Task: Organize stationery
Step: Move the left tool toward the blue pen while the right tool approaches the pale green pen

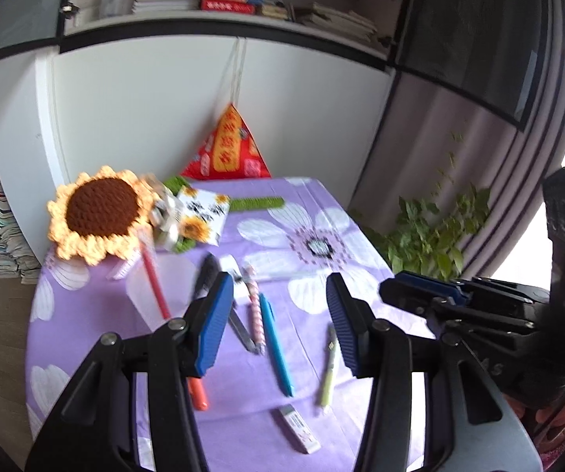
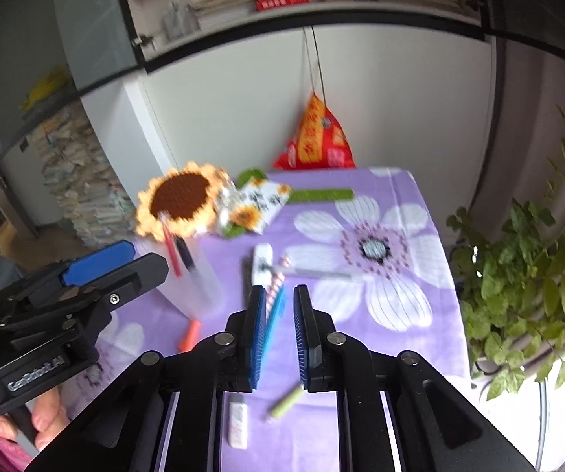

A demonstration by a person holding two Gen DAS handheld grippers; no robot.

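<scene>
**Hovering over scattered pens, both tools empty**

Hanging above the purple flower-print tablecloth (image 1: 243, 393), the left gripper (image 1: 280, 320) has its blue pads apart with nothing between them. The right gripper (image 2: 275, 338) has its jaws nearly together and empty. A blue plastic pen (image 1: 276, 348) lies at the cloth's centre, a yellow-green pen (image 1: 328, 373) at three o'clock of it, a white eraser (image 1: 297, 428) at six o'clock. A frosted translucent cup (image 2: 196, 279) at ten o'clock holds a red pen (image 2: 170, 247).

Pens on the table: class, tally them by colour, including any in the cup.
Red pen: 1
Black pen: 1
Orange pen: 1
Blue pen: 1
Pink-striped pen: 1
Light green pen: 1
Total: 6
</scene>
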